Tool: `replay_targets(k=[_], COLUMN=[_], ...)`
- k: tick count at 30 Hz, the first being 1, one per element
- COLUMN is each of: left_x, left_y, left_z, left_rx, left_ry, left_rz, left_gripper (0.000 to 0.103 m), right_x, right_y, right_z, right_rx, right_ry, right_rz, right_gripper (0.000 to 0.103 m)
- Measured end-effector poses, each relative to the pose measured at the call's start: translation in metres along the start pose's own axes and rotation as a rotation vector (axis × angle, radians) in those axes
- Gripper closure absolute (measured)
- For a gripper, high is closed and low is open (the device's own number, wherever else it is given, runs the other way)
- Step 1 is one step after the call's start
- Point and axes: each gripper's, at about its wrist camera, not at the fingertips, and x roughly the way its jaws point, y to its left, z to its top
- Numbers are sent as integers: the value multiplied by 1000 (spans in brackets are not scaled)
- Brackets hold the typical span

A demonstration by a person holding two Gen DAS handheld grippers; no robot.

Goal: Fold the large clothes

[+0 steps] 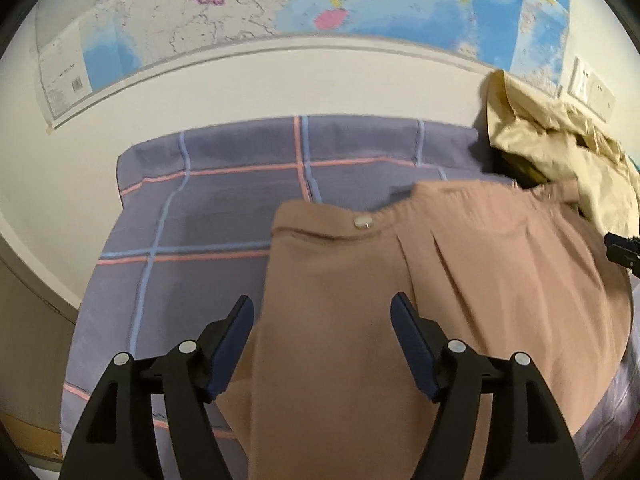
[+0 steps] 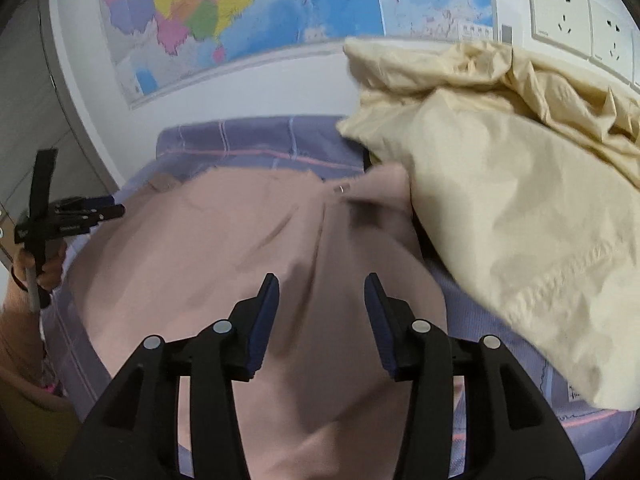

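Item: tan trousers [image 1: 400,300], spread flat on the purple plaid bed cover [image 1: 208,208], waistband button [image 1: 363,222] toward the wall.
My left gripper [image 1: 322,320]: jaws released, holding nothing, hanging over the trousers' left edge.
My right gripper [image 2: 322,296]: jaws released, above the trousers' middle.
Beside them, right: crumpled cream cloth [image 2: 500,184].
Wall: map [image 1: 240,12], sockets [image 2: 576,12].

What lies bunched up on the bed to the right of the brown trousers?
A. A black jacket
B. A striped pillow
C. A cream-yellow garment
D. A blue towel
C: a crumpled cream-yellow garment is heaped beside the brown trousers on the checked purple bed cover.
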Motion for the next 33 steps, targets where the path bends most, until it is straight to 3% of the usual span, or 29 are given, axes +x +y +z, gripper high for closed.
replay_targets(k=[5, 8, 14, 21, 24, 26, 28, 33], left_x=[25, 36, 23, -19, -19, -10, 1, 14], left_y=[12, 20, 22, 15, 10, 7, 9, 13], left_z=[-5, -7, -10, -29, -41, -48, -50, -47], left_rx=[-62, -82, -94, -71, -58, -52, -76, -109], left_ry=[62, 81, 58, -21, -9, 16, 43, 37], left_rz=[-10, -3, 12, -65, -97, -83, -75, -68], left_gripper=[34, 31, 31, 30, 29, 29, 28, 26], right_x=[38, 46, 26, -21, -23, -10, 7, 31], right_y=[-24, -31, -28, -8, 7, 13, 11, 4], right_z=[-9, -10, -13, -29, -40, -44, -47, -40], right_rx=[68, 99, 115, 68, 25, 6, 0, 23], right_ry=[51, 37, 22, -44, -23, 13, 50, 36], right_rz=[-34, -25, -37, 8, 51, 27, -11, -47], right_gripper=[60, 59, 54, 51, 51, 51, 54, 79])
